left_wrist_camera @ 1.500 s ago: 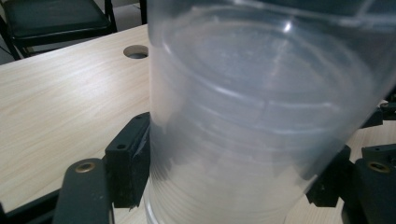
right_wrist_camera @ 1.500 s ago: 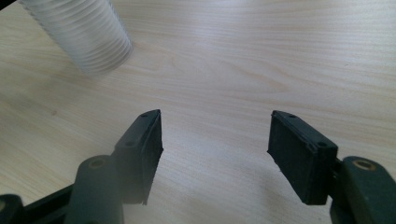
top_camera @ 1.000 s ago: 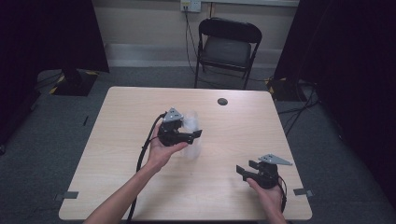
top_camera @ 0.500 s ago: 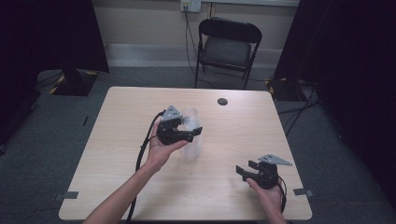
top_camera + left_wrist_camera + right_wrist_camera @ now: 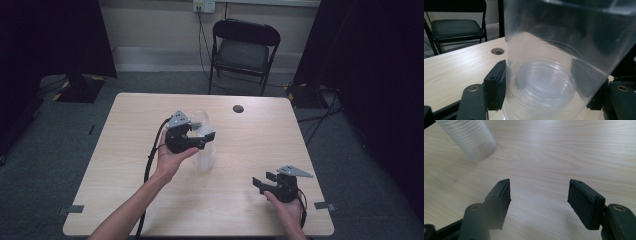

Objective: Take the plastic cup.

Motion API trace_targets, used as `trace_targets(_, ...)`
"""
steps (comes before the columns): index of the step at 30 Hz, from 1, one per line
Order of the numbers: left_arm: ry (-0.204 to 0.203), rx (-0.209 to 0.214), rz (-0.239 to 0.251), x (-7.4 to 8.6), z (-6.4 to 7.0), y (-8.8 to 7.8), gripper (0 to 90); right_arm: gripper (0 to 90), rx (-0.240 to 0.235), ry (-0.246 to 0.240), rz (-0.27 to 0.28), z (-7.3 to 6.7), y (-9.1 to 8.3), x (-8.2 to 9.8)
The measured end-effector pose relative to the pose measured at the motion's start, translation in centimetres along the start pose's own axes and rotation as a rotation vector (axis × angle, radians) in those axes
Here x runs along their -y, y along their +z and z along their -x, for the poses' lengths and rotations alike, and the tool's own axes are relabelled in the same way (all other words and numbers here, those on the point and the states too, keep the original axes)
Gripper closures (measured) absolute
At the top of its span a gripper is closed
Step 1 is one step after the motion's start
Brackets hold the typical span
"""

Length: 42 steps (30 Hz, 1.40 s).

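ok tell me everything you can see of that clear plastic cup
The clear plastic cup is see-through and thin-walled, with fine ridges ringing its lower part and a round flat base. It looks empty. The left gripper holds it between its jaws, one pad on each side, near the middle of the table. It tilts slightly; whether its base touches the wood is unclear.

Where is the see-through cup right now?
In the high view the clear cup is near the table's middle, gripped between the left gripper's jaws, well left of the right gripper.
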<state>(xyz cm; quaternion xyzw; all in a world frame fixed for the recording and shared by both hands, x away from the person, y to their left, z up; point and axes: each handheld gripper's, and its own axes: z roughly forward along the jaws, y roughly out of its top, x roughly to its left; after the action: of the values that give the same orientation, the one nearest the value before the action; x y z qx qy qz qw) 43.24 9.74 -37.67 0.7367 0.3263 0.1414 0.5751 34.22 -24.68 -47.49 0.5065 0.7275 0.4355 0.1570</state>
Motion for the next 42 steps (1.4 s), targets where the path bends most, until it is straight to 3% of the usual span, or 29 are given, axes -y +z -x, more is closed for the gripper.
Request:
trace_targets(12, 0.009, -0.005, 0.058, -0.8, 0.4, -0.9, 33.5, 34.3, -0.002, -0.006, 0.002, -0.1, 0.0, 0.0)
trace_targets(21, 0.008, -0.006, 0.073, -1.4, -0.1, -2.0, 33.5, 34.3, -0.001, -0.012, 0.004, -0.1, 0.1, 0.0)
trace_targets(29, 0.014, 0.001, 0.09, -1.8, 0.4, -2.6, 33.8, 34.3, -0.003, -0.009, 0.004, -0.2, 0.0, 0.0)
trace_targets(38, 0.002, -0.02, 0.1, -2.4, 0.4, -4.5, 34.1, 34.5, -0.005, -0.018, 0.012, -0.4, -0.1, -0.1)
trace_targets(42, -0.036, -0.014, 0.096, -2.2, 0.1, -5.6, 34.3, 34.6, -0.012, -0.022, 0.012, -0.6, -0.1, -0.2)
